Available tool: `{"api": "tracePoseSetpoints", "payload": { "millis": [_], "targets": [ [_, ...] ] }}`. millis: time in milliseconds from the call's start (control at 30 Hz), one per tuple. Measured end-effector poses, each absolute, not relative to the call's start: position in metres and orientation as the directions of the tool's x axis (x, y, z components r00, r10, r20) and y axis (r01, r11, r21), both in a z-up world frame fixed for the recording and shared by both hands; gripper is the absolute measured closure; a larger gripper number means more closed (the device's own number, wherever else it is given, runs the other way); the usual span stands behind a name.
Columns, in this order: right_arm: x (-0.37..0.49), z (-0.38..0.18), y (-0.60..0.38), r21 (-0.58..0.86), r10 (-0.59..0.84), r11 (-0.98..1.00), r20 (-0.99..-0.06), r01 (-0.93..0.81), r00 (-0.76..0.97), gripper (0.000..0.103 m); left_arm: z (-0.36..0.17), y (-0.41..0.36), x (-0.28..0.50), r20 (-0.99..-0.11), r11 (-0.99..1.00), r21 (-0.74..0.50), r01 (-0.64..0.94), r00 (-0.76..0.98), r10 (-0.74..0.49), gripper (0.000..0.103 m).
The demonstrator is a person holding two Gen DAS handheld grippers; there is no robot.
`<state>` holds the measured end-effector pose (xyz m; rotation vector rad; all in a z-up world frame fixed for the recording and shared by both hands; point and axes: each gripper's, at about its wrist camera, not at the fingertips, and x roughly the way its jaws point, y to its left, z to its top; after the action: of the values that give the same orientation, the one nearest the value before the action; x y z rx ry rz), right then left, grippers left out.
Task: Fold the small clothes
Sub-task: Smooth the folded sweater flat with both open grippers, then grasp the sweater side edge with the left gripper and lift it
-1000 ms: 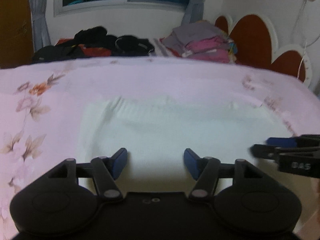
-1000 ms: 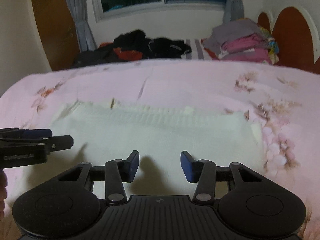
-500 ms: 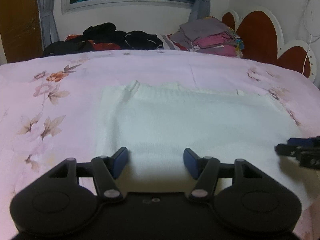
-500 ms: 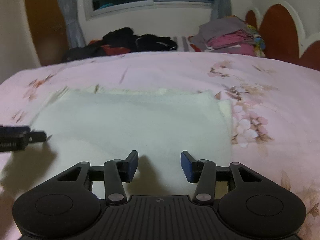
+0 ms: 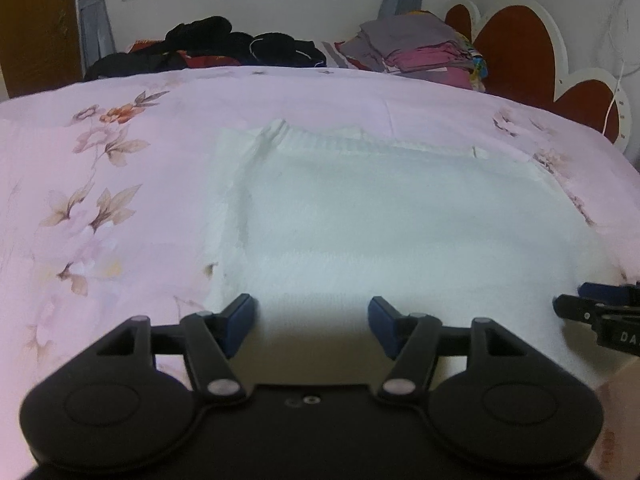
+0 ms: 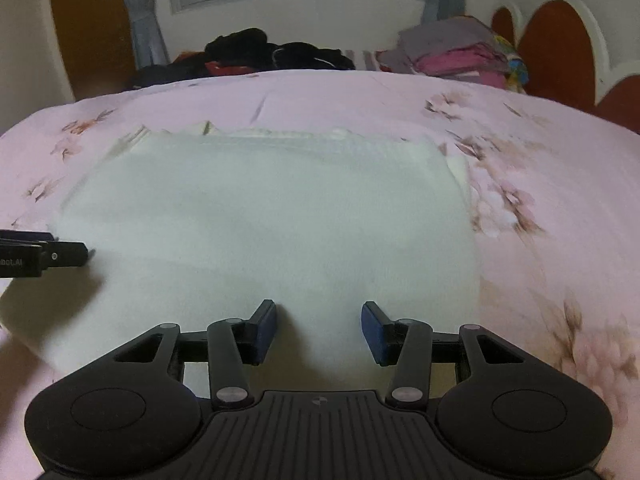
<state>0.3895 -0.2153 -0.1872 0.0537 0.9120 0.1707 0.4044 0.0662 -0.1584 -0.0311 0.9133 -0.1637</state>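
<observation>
- A white garment [image 5: 400, 224] lies flat on the bed [image 5: 120, 128], on a pink sheet with flowers; its far edge shows some folds.
- The left gripper [image 5: 311, 322] hangs above the near left part of the garment. Its blue fingers [image 5: 240, 320] are apart and opening, with nothing between them.
- The right gripper [image 6: 319, 330] hangs above the near right part of the garment. Its fingers [image 6: 266, 330] also stand apart and hold nothing.
- At the far side of the bed are dark clothes [image 6: 256, 54] and a folded pile [image 6: 460, 54].
</observation>
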Motion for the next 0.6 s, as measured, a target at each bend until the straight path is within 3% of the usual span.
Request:
{"api": "tracePoseSetpoints", "payload": {
  "millis": [100,267,600],
  "targets": [
    [0.382,-0.178,-0.213,0.121,0.165,0.986,-0.774,-0.113,0.612,0.056,-0.153,0.069,0.397,-0.788,0.985,-0.114,0.126,0.592,-0.167,0.031],
    [0.375,-0.185,-0.203,0.103,0.147,0.989,-0.813,-0.111,0.564,0.056,-0.147,0.077,0.385,-0.799,0.982,-0.147,0.122,0.57,-0.191,0.029],
    [0.356,-0.168,-0.198,0.136,0.15,0.988,-0.795,-0.068,0.588,0.056,-0.146,0.091,0.352,-0.815,0.97,-0.22,0.101,0.527,-0.24,0.027]
  ]
}}
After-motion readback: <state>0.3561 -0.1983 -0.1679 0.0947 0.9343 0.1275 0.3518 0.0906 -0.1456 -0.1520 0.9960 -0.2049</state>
